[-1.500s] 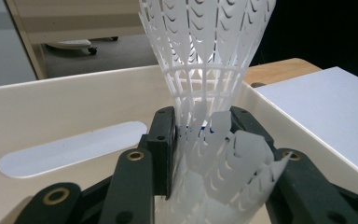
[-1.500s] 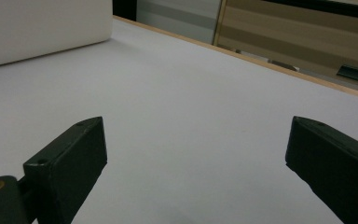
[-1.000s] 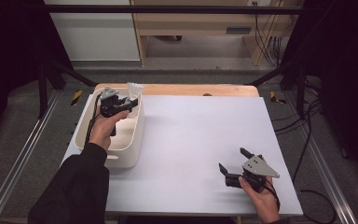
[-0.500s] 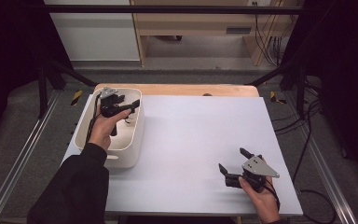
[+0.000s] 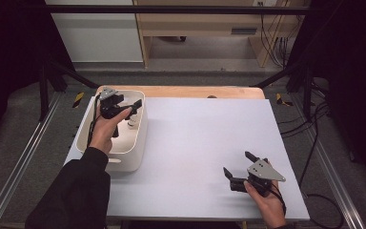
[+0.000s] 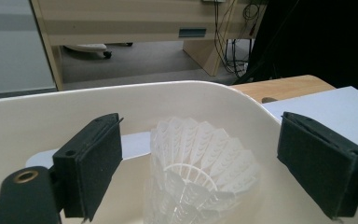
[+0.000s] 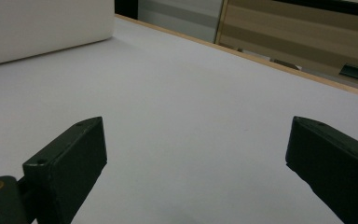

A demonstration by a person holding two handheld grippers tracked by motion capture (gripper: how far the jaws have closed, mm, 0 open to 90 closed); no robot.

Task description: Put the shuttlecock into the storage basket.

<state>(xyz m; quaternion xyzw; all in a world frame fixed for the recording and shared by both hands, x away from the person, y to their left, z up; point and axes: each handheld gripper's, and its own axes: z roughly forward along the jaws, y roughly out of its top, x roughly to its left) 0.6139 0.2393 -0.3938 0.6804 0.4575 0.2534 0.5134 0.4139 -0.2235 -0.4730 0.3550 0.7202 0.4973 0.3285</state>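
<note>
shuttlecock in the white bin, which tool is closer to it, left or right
Left. The left tool sits over the bin, its open jaws either side of the shuttlecock. The right tool rests far across the table.

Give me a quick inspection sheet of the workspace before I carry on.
Surface: white table top, bare at the middle.
Job's things: white shuttlecock inside the cream bin at the table's left.
Clutter: nothing seen.
Grippers: left gripper over the bin, jaws just opened, apart either side of the shuttlecock, not pressing it; right gripper open, empty, low over the table's near right.
Cables: black lead trailing from the left gripper; loose cables right of the table.
Surroundings: wooden furniture behind.
</note>
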